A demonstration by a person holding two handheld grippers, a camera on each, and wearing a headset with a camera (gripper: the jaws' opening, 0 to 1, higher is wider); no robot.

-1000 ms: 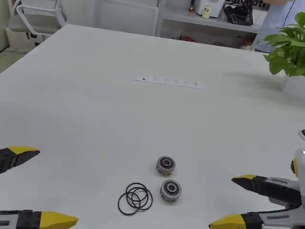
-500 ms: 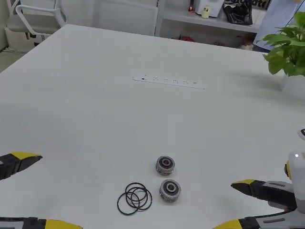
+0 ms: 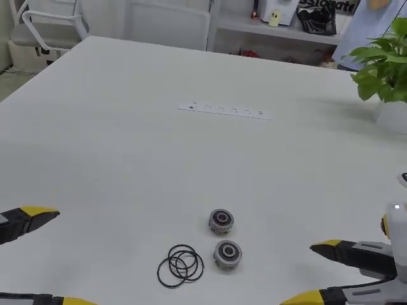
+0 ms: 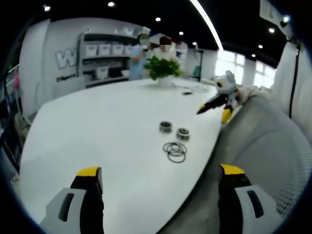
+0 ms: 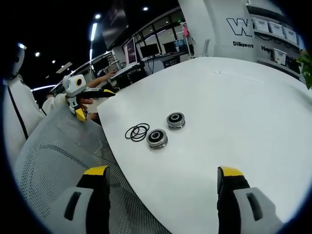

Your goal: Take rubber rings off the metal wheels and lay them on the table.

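Observation:
Two small metal wheels lie flat on the white table, one [image 3: 220, 220] behind the other [image 3: 227, 252]. A loose heap of thin black rubber rings [image 3: 180, 264] lies just left of the nearer wheel. The left gripper view holds the wheels [image 4: 165, 126] [image 4: 183, 133] and the rings [image 4: 175, 150]; the right gripper view holds the wheels [image 5: 176, 120] [image 5: 157, 138] and the rings [image 5: 137, 131]. My left gripper [image 3: 28, 260] stands open at the lower left, well apart from the rings. My right gripper [image 3: 311, 273] stands open at the lower right, with nothing between its jaws.
A flat white power strip [image 3: 226, 109] is set into the middle of the table. A potted green plant [image 3: 383, 67] stands at the far right edge. Shelves [image 3: 280, 25] and a white chair [image 3: 48, 28] stand beyond the table. A grey mesh chair back [image 5: 63, 161] is near the front edge.
Both grippers have drawn back a little toward the lower edge of the head view. The wheels and the rings have not moved.

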